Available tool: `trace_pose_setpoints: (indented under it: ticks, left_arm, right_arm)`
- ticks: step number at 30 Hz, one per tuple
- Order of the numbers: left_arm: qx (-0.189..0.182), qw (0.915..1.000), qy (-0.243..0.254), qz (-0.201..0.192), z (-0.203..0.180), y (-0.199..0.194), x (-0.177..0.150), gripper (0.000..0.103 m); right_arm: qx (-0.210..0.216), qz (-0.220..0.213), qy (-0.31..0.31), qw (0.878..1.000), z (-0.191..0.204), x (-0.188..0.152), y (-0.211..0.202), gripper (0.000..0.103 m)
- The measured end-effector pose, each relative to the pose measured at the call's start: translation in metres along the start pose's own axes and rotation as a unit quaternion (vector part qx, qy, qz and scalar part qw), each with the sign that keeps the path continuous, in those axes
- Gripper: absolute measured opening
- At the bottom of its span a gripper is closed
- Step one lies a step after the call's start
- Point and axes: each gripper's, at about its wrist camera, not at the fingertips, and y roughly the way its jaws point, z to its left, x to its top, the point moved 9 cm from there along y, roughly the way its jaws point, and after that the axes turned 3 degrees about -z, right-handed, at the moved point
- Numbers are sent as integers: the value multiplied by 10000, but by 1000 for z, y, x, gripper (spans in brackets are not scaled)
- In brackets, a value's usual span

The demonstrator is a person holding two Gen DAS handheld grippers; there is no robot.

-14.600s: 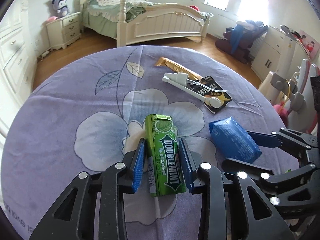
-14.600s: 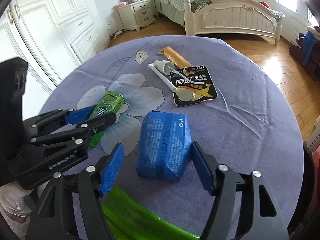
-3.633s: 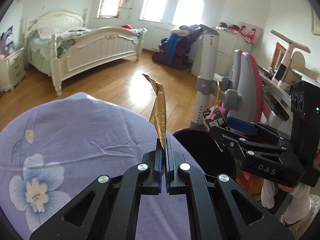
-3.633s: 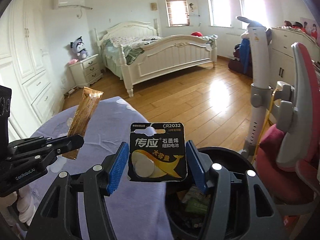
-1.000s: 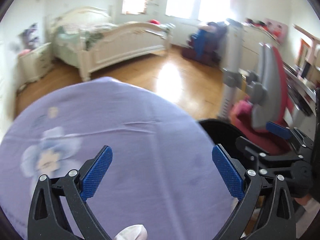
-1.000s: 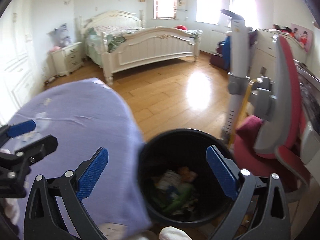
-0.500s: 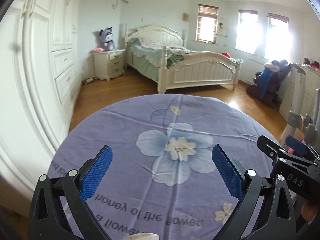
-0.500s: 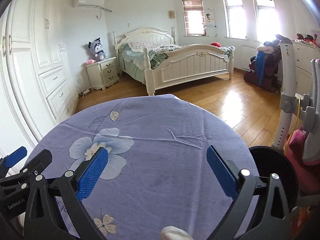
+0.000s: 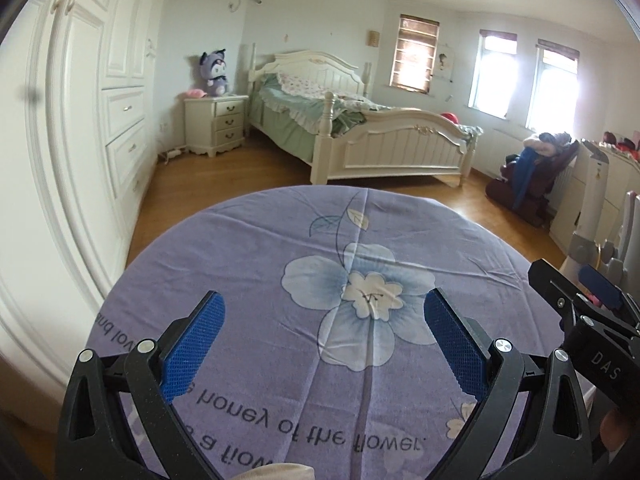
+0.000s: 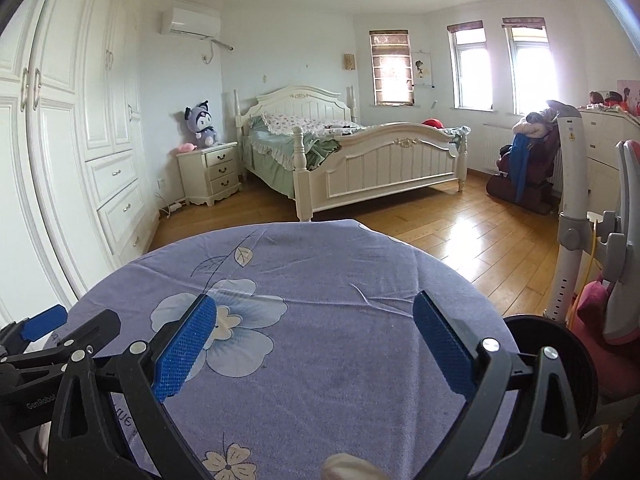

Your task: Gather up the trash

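The round table with a purple flowered cloth (image 9: 260,264) fills the lower half of both views, and I see no trash on it. My left gripper (image 9: 324,340) is open and empty above the near part of the cloth. My right gripper (image 10: 314,342) is open and empty too, above the cloth (image 10: 340,280). The black trash bin (image 10: 548,344) stands low at the table's right edge in the right wrist view; its inside is hidden. The right gripper also shows at the right edge of the left wrist view (image 9: 588,292), and the left gripper at the left edge of the right wrist view (image 10: 44,336).
A white bed (image 10: 360,160) and a nightstand (image 10: 210,174) stand across the wooden floor. White wardrobes (image 9: 100,120) line the left wall. A grey and red chair frame (image 10: 600,240) stands close behind the bin on the right.
Both grippers have swung from the bin back over the table and stay open and empty. In the last half second both views rose slightly and steadied.
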Motion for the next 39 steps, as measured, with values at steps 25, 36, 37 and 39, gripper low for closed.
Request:
trace_pose_setpoints:
  ticks: [25,36,37,39]
  left_arm:
    - [-155,9974,-453,535,13,25,-17,98]
    - [-2,9987,-232,452,6,22,-15,98]
    - [30,9988,-224,437,6,21,-15,98]
    - [102,9988,-209,441,8,20,-15,98]
  right_arm:
    - [-117,259,-245,9993,7,-9,6,98]
    - [-44,184,-181,9997,6,-6,4,98]
    - [-34,180,-190,9997,7,-6,4,98]
    - [-13,163,-201,9997,8,-7,3,98]
